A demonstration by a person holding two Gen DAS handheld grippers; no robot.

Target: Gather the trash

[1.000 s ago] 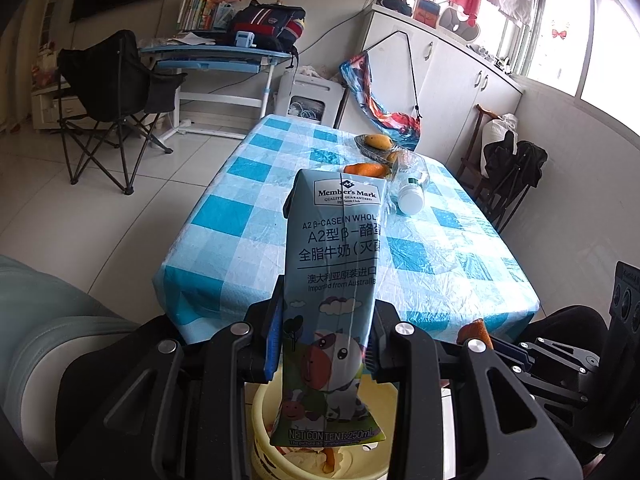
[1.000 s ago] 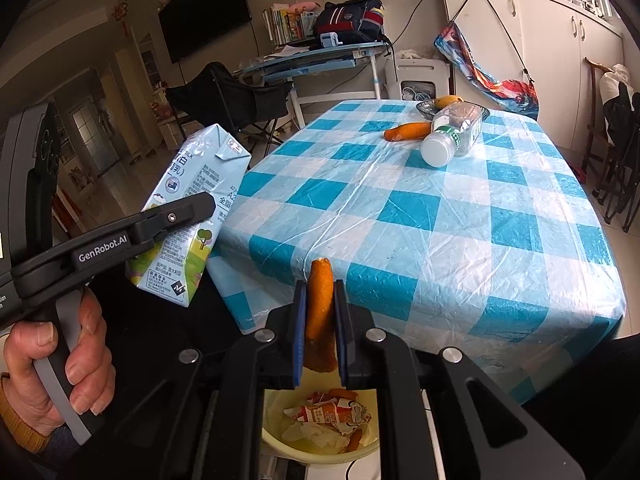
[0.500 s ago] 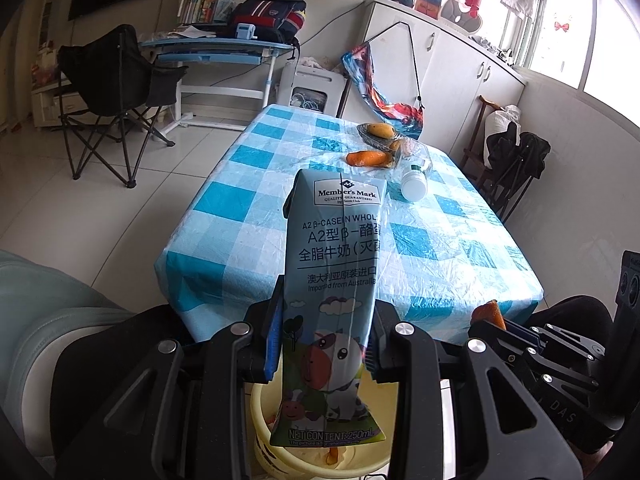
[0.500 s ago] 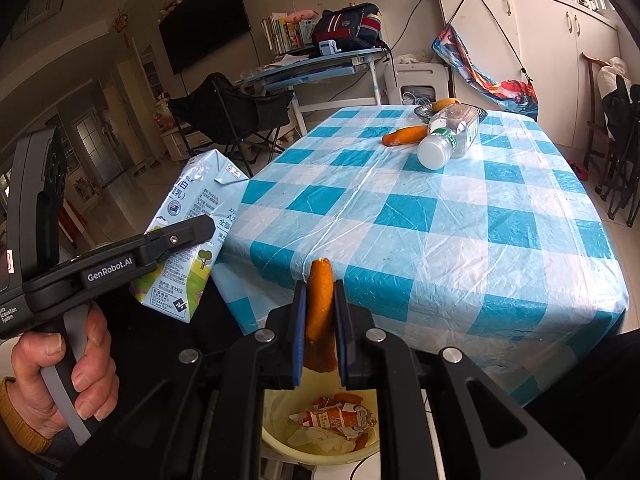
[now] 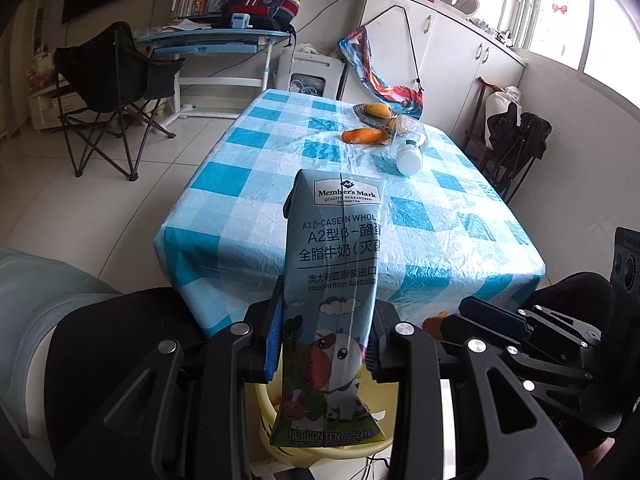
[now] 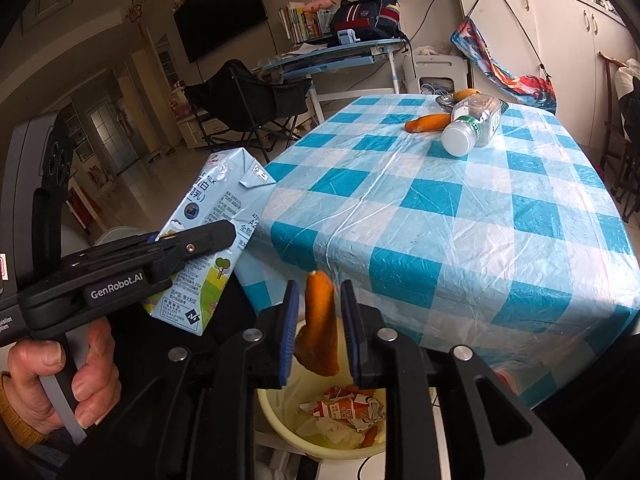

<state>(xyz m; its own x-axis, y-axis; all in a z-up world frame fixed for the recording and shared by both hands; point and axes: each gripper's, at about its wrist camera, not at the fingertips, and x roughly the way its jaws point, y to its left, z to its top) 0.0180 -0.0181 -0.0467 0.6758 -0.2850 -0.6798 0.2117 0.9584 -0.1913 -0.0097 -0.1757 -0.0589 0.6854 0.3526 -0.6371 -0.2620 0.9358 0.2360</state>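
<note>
**Left wrist view: carton clamped, peel loose between the right fingers**

Left wrist cam: left gripper (image 5: 323, 344) is closed onto a pale-blue milk carton (image 5: 334, 280), pads pressing both narrow sides near its lower half. Carton stands upright, cow print at the bottom, w/ its base over a yellow bin (image 5: 320, 446) just below the fingers. Beyond it is the desk (image 5: 248, 200) w/ a blue-and-white checked cloth; on its far end lie an orange peel piece (image 5: 363, 135), a clear bottle (image 5: 410, 152) on its side w/ white cap toward the camera, and a small dish holding yellow fruit (image 5: 376, 110). Right gripper's black body shows at lower right.

Right wrist cam: right gripper (image 6: 318, 330) has its fingers parted wider than the orange peel (image 6: 319, 328) between them; gaps show on both sides, so nothing is pinched. Peel is slightly blurred, hanging directly above the bin (image 6: 280, 428), which holds crumpled red-and-white cartons and scraps. To the left, a hand (image 6: 60, 384) squeezes the left gripper's handle, carton (image 6: 212, 236) tilted in its fingers, near the desk's corner (image 6: 256, 280) but not touching it.
</note>
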